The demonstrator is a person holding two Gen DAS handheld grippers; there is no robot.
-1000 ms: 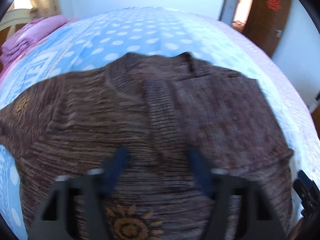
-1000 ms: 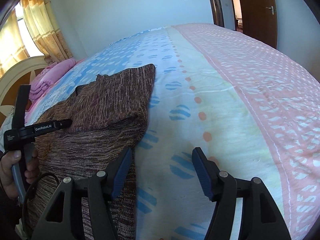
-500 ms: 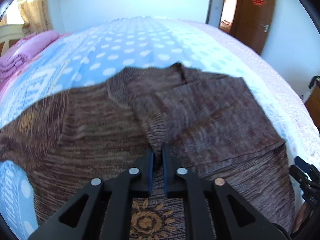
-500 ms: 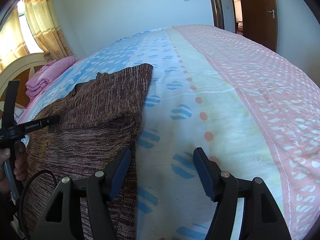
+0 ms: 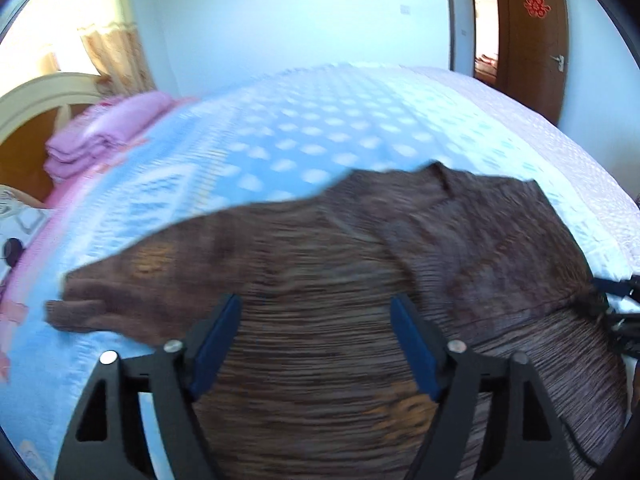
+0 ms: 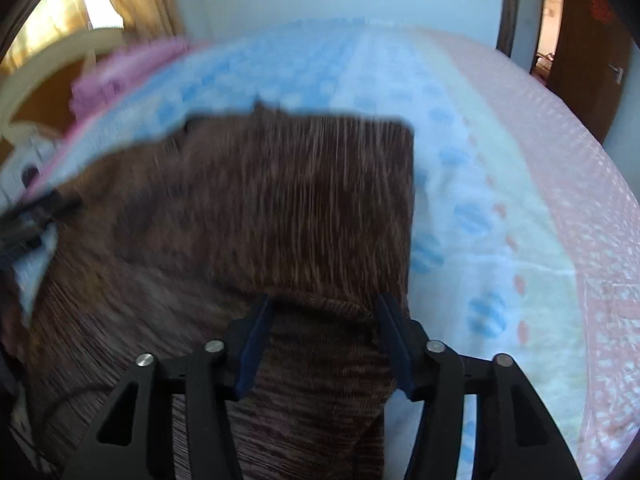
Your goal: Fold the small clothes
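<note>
Brown knitted sweater [image 5: 360,272] spread flat on the bed [image 5: 280,152], collar at the far edge, hem toward the near side, long axis running near to far. One sleeve [image 5: 100,304] stretched out to the left, cuff lying on the blue dotted cover; the right side already folded inward, giving a straight right edge [image 6: 410,208] running near to far in the right wrist view.

Wide bare stretch of bed beyond the collar and to the right of the folded edge, pink-patterned strip [image 6: 560,200] reaching the far right. Less room to the left, where the bed edge curves down close past the cuff.

Left hand-held gripper [image 5: 316,344] spread wide above the sweater's middle, gripping nothing. Right hand-held gripper [image 6: 324,336] parted less widely, a bunched fold of the folded-over sleeve [image 6: 320,308] sitting between the fingers [image 6: 256,336]; cannot tell whether the pads press the cloth.

Left view alone: outstretched sleeve and cuff, stack of pink folded cloth [image 5: 100,136] by the headboard [image 5: 36,100], brown door [image 5: 532,32] with red ornament. Right view alone: the bunched fold and the squared far corner of the folded side. Both views blurred.
</note>
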